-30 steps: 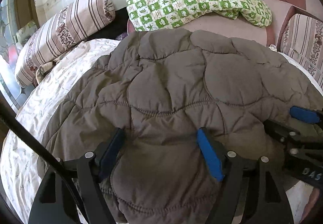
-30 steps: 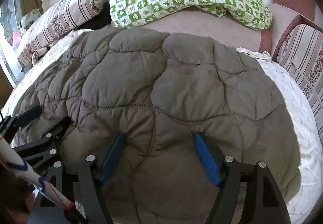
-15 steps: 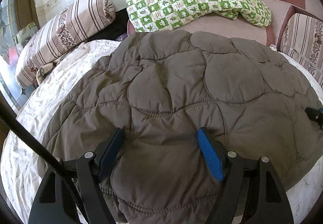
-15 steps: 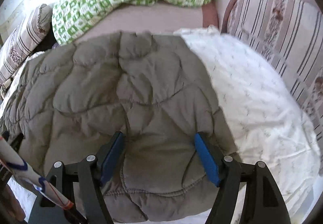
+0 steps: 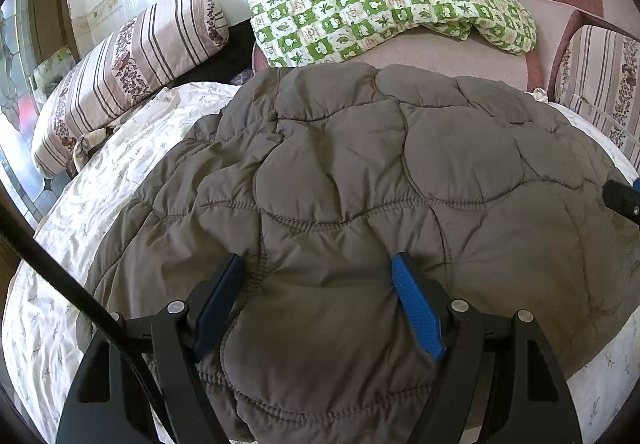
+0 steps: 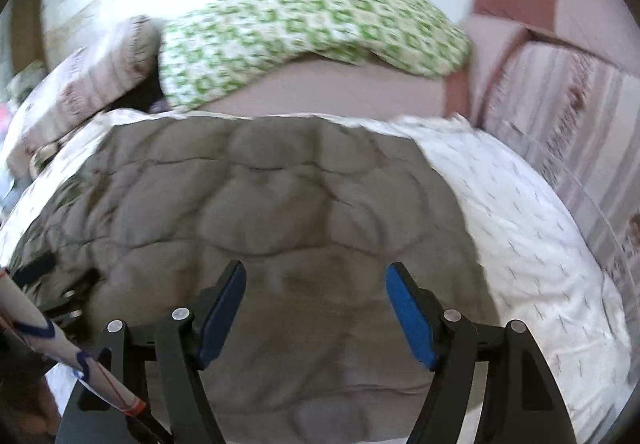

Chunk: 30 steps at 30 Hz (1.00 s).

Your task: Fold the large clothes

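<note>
Striped pillow (image 5: 132, 60) and green quilt (image 5: 384, 0) lie beyond the bed's (image 5: 80, 204) far edge. Brown quilted coat (image 5: 360, 184), puffy, lies mid-bed. Left gripper (image 5: 318, 302) and right gripper (image 6: 314, 310): fingers apart over coat.

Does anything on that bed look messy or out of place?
Nothing is damaged or spilled. The brown quilted coat lies flat on the white sheet, its left edge a bit rumpled. The green checked blanket behind sits in a loose, uneven heap, and the right view is blurred.
</note>
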Motion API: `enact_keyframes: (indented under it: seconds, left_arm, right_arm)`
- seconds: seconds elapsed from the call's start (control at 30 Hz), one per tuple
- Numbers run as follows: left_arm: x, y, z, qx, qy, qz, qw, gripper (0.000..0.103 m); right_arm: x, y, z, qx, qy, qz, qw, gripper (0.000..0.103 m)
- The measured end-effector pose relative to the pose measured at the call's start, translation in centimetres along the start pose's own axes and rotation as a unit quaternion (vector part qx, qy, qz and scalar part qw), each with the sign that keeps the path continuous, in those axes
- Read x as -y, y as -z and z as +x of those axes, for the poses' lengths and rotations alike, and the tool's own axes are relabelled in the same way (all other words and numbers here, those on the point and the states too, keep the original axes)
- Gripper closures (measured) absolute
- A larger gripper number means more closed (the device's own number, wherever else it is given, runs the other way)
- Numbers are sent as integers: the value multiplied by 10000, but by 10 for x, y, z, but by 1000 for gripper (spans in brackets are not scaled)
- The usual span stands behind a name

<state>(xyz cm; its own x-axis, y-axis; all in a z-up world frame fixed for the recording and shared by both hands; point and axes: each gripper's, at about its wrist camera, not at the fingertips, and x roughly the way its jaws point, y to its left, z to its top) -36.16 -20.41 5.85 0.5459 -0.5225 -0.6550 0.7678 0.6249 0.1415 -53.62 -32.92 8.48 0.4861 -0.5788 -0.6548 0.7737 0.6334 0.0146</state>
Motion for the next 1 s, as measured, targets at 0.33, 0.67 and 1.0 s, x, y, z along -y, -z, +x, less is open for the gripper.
enact_keyframes:
  seconds: [0.33,0.67,1.0]
  left_arm:
    - [0,0,0,8,14,14,10000,26]
    - [-4,-1,-3,36,88,-84,9999,26]
    - [-19,-2,-13,134,82,-244,9996,26]
  right_arm:
    - [-18,10,39,-718,-418,-13,9965,24]
    - [-19,1,10,-185,-457,-41,9988,24]
    - [-52,-2,6,-83,-730,-438,9963,24]
